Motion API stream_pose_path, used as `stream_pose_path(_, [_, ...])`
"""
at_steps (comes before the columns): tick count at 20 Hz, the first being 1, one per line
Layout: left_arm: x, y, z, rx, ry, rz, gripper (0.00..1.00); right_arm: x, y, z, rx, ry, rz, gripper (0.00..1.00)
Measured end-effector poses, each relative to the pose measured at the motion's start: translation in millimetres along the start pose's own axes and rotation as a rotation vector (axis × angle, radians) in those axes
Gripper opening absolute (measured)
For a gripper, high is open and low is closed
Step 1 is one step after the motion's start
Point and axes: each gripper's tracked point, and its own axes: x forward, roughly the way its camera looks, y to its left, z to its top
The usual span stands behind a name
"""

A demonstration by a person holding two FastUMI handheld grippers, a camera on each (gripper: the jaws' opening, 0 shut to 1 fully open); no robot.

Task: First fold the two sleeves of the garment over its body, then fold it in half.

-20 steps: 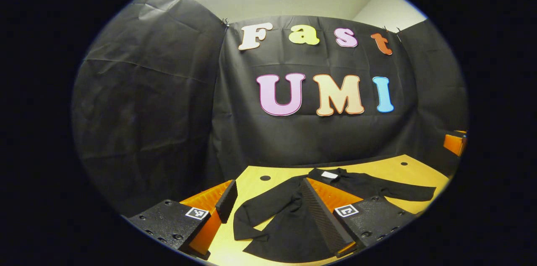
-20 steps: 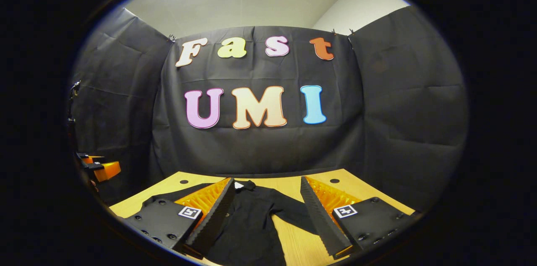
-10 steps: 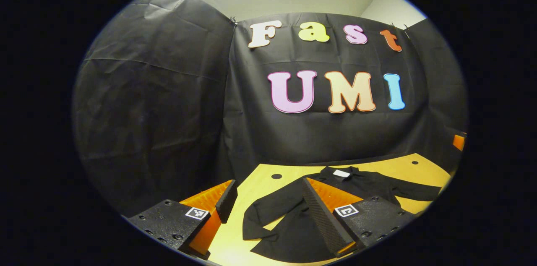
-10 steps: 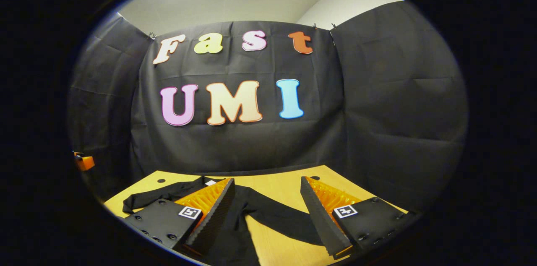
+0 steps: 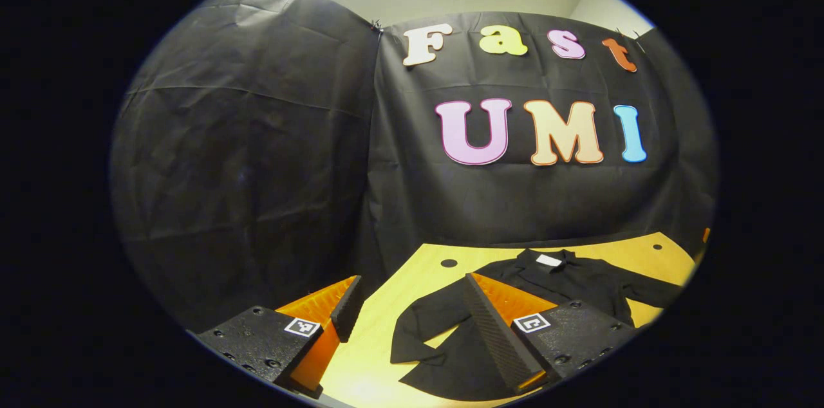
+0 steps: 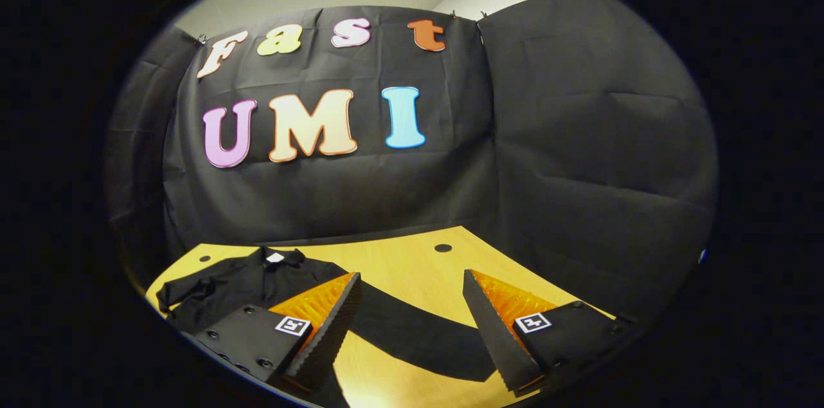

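My left gripper (image 5: 412,318) hangs above the left end of the pale wooden table (image 5: 412,276), its two fingers spread wide apart with nothing between them. Just ahead of it lies the black long-sleeved shirt (image 5: 573,279), spread flat with its collar toward the booth's back wall and a small white tag at the neck. The left sleeve (image 5: 425,324) runs out toward me and crooks at the cuff, partly hidden behind my right-hand finger. Neither sleeve is folded over the body yet, so I judge the first step not begun.

Farther right, my right gripper (image 6: 412,318) is likewise parted and empty, hovering over the right sleeve (image 6: 412,334), which stretches long and flat across the wood between my fingers.

The risks I see: the fabric is thin and lies tight to the table, so a pinch taken too shallow could slip off, while one taken too deep could scrape the wood. Grabbing mid-sleeve rather than near the cuff would let the end trail and bunch. Pulling one sleeve hard could drag the whole shirt askew.
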Motion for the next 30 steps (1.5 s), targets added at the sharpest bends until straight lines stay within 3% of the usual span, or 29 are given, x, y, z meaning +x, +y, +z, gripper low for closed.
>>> stream_pose_path(5, [-1,-1,-1,0.005,0.002,0.012,0.87,23,-23,-30,-0.002,0.063,-0.033,0.99])
stream_pose_path(8, [-3,-3,1,0.014,0.000,0.011,0.98,33,-38,-51,0.003,0.106,-0.054,0.99])
stream_pose_path(9, [-3,-2,1,0.018,-0.003,0.012,0.87,37,-42,-59,-0.005,0.122,-0.061,0.99])
stream_pose_path(10, [-2,-1,-1,0.022,-0.001,0.011,0.87,40,-46,-68,-0.013,0.149,-0.062,0.98])
stream_pose_path(11, [-2,-1,-1,0.026,0.003,0.012,0.93,43,-50,-75,-0.019,0.165,-0.063,0.99])
stream_pose_path(15, [-4,-5,0,0.029,0.017,0.009,0.93,58,-64,-98,-0.034,0.218,-0.083,0.99])
stream_pose_path(21, [-5,-6,-1,0.055,0.021,0.005,0.93,69,-79,-130,0.040,0.298,-0.114,1.00])
stream_pose_path(30, [-5,-12,-2,0.072,0.031,0.003,0.93,74,-86,-177,0.044,0.418,-0.108,1.00])
